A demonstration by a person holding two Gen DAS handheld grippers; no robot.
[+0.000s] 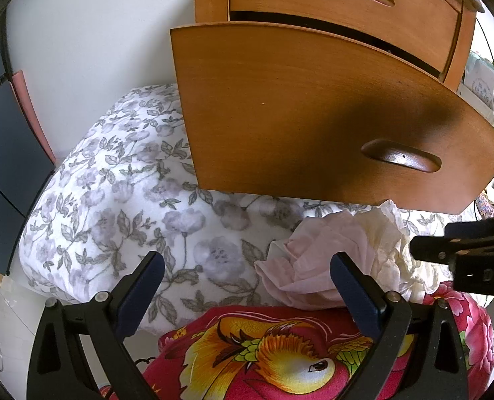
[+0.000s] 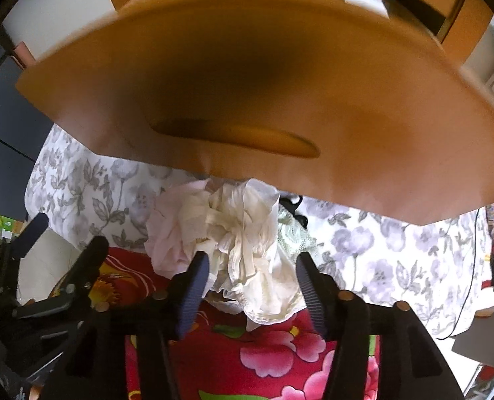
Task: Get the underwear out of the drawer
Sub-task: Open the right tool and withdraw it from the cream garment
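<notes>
A crumpled cream underwear piece (image 2: 247,250) and a pink one (image 2: 170,233) lie in a heap on the bed, just below the pulled-out wooden drawer front (image 2: 247,83). My right gripper (image 2: 251,260) hangs over the cream piece, jaws apart, the cloth lying loose between the fingers. In the left wrist view the pink piece (image 1: 300,266) and cream piece (image 1: 386,246) sit by my left gripper (image 1: 247,261), which is open and holds nothing. The right gripper's black body (image 1: 463,253) enters from the right.
The drawer front (image 1: 313,116) overhangs the bed; a shut upper drawer (image 1: 346,10) is above it. A grey floral cover (image 1: 130,183) and a red bird-print blanket (image 1: 280,356) cover the bed. A green lace item (image 2: 293,233) lies behind the heap.
</notes>
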